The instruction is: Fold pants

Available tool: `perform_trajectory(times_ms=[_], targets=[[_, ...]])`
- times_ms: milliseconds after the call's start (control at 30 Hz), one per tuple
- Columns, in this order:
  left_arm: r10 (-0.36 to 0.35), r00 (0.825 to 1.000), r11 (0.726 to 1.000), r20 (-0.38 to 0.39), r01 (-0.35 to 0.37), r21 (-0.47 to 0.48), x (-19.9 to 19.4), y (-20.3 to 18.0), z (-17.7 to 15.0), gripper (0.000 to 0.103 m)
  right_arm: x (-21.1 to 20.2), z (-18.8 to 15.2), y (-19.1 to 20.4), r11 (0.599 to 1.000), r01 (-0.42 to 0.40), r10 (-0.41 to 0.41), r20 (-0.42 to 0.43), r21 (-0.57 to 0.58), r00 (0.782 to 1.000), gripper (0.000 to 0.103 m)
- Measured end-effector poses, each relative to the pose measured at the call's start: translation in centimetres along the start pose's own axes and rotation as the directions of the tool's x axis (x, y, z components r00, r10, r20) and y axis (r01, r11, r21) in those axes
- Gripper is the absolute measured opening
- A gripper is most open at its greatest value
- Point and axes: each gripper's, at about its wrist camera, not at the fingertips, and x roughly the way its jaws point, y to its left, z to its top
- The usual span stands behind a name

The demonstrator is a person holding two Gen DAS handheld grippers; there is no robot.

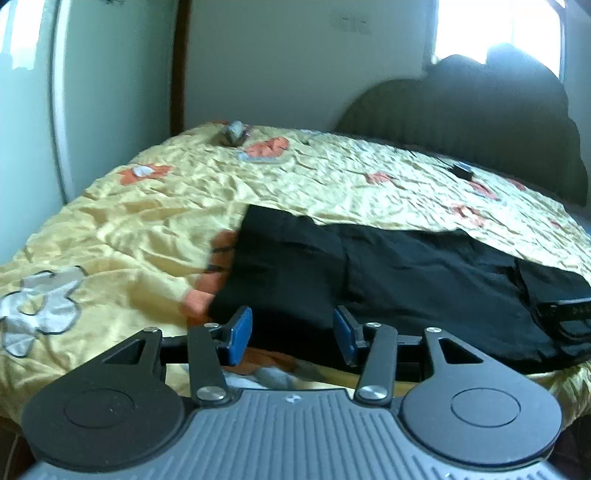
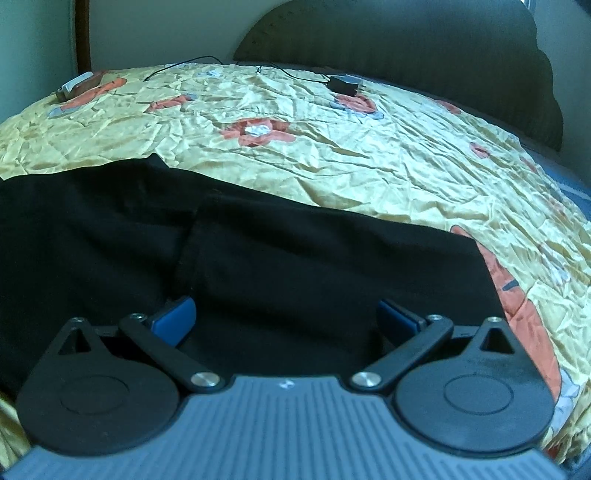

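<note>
We are holding both blue-padded grippers, left (image 1: pixel 292 334) and right (image 2: pixel 285 319), with jaws released above the black fabric pants (image 1: pixel 388 280), which are lying on the crinkled yellow floral bedspread (image 1: pixel 147 214)

Bed (image 1: pixel 147 221) with wrinkled yellow floral bedspread (image 2: pixel 332 147); dark scalloped headboard (image 1: pixel 461 122) against pale wall (image 1: pixel 277 66). Bright window (image 1: pixel 498 26) upper right supplies daylight.

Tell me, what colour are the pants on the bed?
Black. The pants show best in the right wrist view.
</note>
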Motion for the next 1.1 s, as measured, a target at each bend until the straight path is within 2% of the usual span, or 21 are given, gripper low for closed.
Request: perform_trajectory(times_ms=[100, 233, 333, 400, 500, 567, 633, 700, 833, 900, 967, 1100], targets=[[0.049, 0.999, 0.998, 0.018, -0.049, -0.038, -0.8, 2.1, -0.1, 0.048, -0.8, -0.3, 0.1, 0.998, 0.064, -0.064, 0.04, -0.006, 0.997, 0.103], [0.119, 0.993, 0.984, 0.011, -0.117, -0.131, -1.5, 5.4, -0.5, 0.058, -1.9, -0.9, 0.6, 0.991, 0.121, -0.114, 0.113, -0.054, 0.987, 0.103], [0.129, 0.992, 0.975, -0.005, -0.128, -0.184, -1.7, 7.1, -0.8, 0.058, -2.3, -1.2, 1.0, 0.985, 0.159, -0.149, 0.141, -0.069, 0.979, 0.103], [0.127, 0.992, 0.972, -0.001, -0.124, -0.2, -1.8, 7.6, -0.9, 0.058, -2.9, -1.5, 1.3, 0.981, 0.184, -0.17, 0.182, -0.061, 0.968, 0.103], [0.126, 0.992, 0.973, 0.014, -0.121, -0.195, -1.6, 7.6, -0.5, 0.058, -4.5, -1.8, 2.5, 0.968, 0.235, -0.2, 0.296, -0.086, 0.934, 0.103], [0.117, 0.993, 0.974, 0.014, -0.112, -0.199, -1.4, 7.5, -0.1, 0.058, -5.9, -1.9, 4.1, 0.963, 0.225, -0.156, 0.377, -0.146, 0.913, 0.103], [0.084, 0.996, 0.974, -0.006, -0.084, -0.21, -1.0, 7.5, 0.2, 0.058, -7.0, -2.1, 6.3, 0.952, 0.195, -0.077, 0.432, -0.235, 0.898, 0.103], [0.045, 0.999, 0.972, -0.01, -0.047, -0.229, -0.8, 7.6, 0.5, 0.058, -8.2, -2.8, 9.2, 0.919, 0.167, 0.027, 0.48, -0.356, 0.877, 0.103], [0.042, 0.999, 0.963, 0.001, -0.04, -0.266, -1.0, 8.4, 0.6, 0.058, -9.7, -4.3, 15.3, 0.807, 0.141, 0.216, 0.508, -0.574, 0.834, 0.103], [0.038, 0.999, 0.956, -0.007, -0.039, -0.291, -1.0, 9.1, 0.5, 0.058, -10.3, -4.9, 18.3, 0.745, 0.111, 0.311, 0.49, -0.658, 0.815, 0.103], [0.045, 0.999, 0.952, -0.012, -0.047, -0.301, -1.1, 9.7, 0.3, 0.058, -10.4, -5.1, 21.0, 0.684, 0.086, 0.378, 0.453, -0.724, 0.807, 0.103], [0.064, 0.998, 0.952, -0.012, -0.064, -0.3, -1.5, 10.4, 0.1, 0.058, -10.1, -5.2, 24.8, 0.604, 0.084, 0.452, 0.428, -0.792, 0.782, 0.103]])
